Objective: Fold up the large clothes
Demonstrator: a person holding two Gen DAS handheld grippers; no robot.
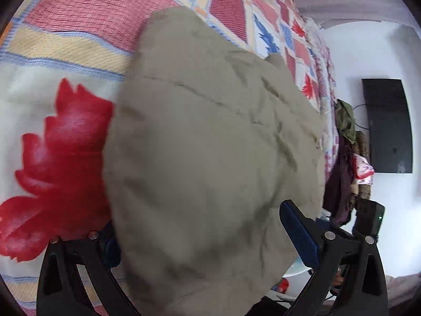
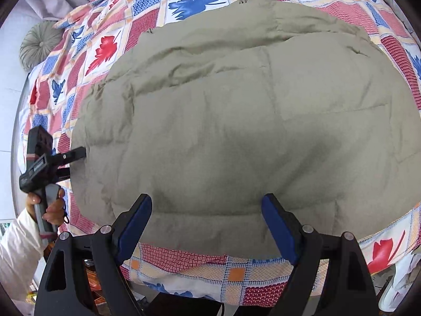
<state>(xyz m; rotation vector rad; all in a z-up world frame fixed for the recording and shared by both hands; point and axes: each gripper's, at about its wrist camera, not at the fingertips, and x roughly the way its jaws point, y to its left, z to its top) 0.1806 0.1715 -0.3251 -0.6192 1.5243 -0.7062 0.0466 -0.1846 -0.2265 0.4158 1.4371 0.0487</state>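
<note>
A large khaki padded jacket (image 2: 236, 131) lies spread on a patchwork quilt (image 2: 189, 263). My right gripper (image 2: 206, 197) hangs open just above the jacket's near hem, with nothing pinched between its blue pads (image 2: 279, 229). At the far left, a hand (image 2: 52, 208) holds my left gripper (image 2: 76, 163) with its fingertips at the jacket's left edge. In the left wrist view the jacket (image 1: 210, 144) bulges between the wide-apart jaws of the left gripper (image 1: 198, 213). It hides most of the left finger, while the right pad (image 1: 297, 231) shows bare.
The quilt (image 1: 79, 13) with red and blue leaf prints covers the bed. A round grey cushion (image 2: 39, 44) sits at its far corner. Past the bed's side hang dark clothes (image 1: 347, 142) near a black screen (image 1: 386, 126) on a white wall. A white sleeve (image 2: 18, 250) is at lower left.
</note>
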